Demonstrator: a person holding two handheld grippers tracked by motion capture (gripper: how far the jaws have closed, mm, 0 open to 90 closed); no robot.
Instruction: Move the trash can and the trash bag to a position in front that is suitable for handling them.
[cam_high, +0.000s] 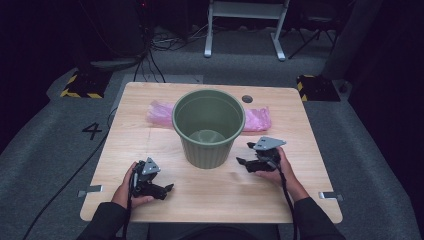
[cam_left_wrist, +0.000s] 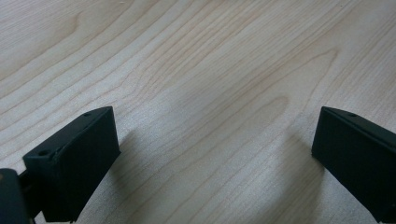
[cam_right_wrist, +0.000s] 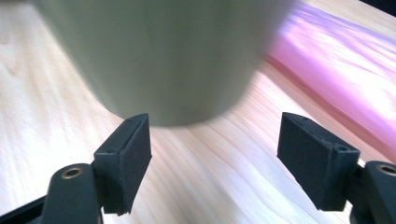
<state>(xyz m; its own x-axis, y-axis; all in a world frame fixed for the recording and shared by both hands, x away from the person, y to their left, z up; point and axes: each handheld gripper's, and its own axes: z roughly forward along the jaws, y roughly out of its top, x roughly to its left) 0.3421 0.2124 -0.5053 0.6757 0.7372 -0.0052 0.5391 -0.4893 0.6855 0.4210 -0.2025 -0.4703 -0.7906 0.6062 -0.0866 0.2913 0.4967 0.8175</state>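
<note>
A green plastic bucket (cam_high: 207, 127) stands upright and empty in the middle of the wooden table (cam_high: 210, 192). A pink plastic bag (cam_high: 257, 120) lies flat behind it, showing on both sides. My left gripper (cam_high: 167, 189) rests on the table at the front left, open, nothing between its jaws; in the left gripper view its fingers (cam_left_wrist: 72, 163) frame bare wood. My right gripper (cam_high: 244, 155) sits just right of the bucket, open and empty, its jaws pointing at the bucket's wall (cam_right_wrist: 163, 56), with the pink bag (cam_right_wrist: 336, 74) to the right.
A round cable hole (cam_high: 247, 98) sits near the table's back edge. Grey carpet surrounds the table, with cables, a white desk frame (cam_high: 245, 25) and yellow-black striped floor blocks (cam_high: 80, 85) behind.
</note>
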